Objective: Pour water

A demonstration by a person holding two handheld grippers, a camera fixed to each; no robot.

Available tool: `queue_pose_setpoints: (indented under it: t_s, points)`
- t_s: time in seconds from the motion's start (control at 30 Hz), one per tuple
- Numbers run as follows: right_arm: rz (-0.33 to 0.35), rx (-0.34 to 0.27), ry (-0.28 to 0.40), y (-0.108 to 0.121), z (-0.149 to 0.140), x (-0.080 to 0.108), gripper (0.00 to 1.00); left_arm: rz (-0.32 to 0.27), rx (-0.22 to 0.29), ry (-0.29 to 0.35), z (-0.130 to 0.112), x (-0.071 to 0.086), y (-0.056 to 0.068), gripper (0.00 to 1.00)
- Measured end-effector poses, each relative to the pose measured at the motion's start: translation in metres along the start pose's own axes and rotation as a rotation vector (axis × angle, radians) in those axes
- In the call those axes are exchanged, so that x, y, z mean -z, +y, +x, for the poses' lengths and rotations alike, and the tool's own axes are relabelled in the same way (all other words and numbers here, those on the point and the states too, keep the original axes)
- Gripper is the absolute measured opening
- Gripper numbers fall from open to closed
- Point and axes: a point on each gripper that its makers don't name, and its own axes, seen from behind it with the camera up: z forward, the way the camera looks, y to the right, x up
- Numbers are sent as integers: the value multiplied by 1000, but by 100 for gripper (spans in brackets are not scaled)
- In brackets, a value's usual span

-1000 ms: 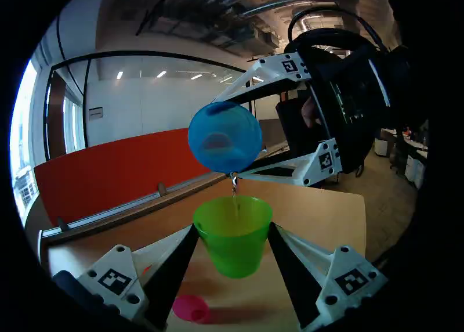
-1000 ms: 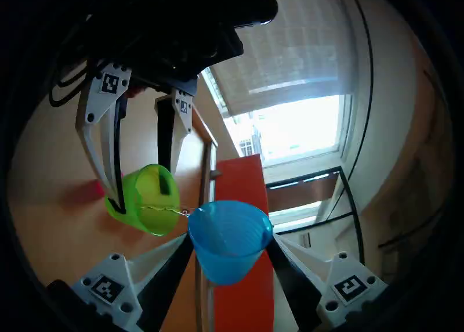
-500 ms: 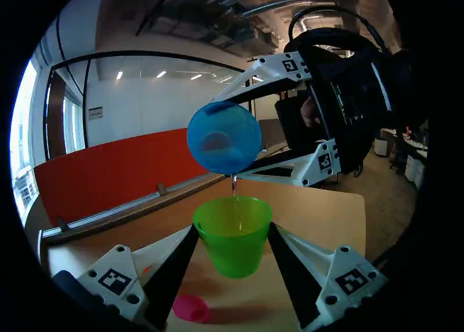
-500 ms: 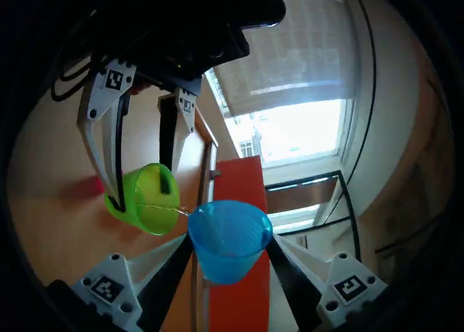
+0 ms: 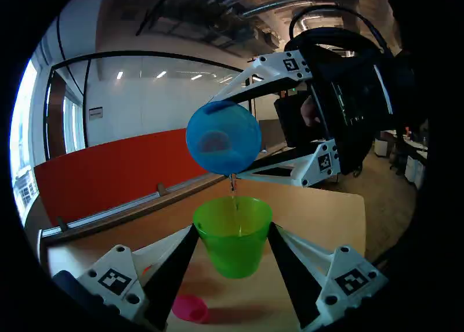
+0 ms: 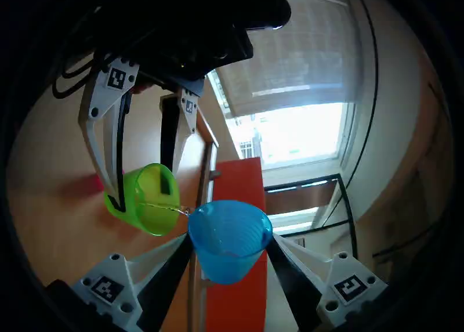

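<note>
Jaws of the left gripper (image 5: pixel 233 232) are squeezing the green cup (image 5: pixel 234 249), holding it upright above the table (image 5: pixel 325 210). Just over it, jaws of the right gripper (image 6: pixel 229 242) are gripping the blue cup (image 5: pixel 223 137), lying almost sideways, and water (image 5: pixel 233 186) is dribbling into the green cup.

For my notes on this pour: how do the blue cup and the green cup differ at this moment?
The blue cup, in the right tongs, is tipped on its side; the green cup, in the left tongs, is upright. The blue cup is higher, and a thin water stream runs from it into the green cup. Both are translucent tapered cups.
</note>
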Motion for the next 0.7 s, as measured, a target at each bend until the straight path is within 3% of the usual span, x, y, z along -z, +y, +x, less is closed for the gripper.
queue_pose_setpoints:
  t_s: [0.7]
  points:
    - [-3, 63, 2, 0, 2, -3, 90, -4, -1, -1, -1, -1, 1, 86]
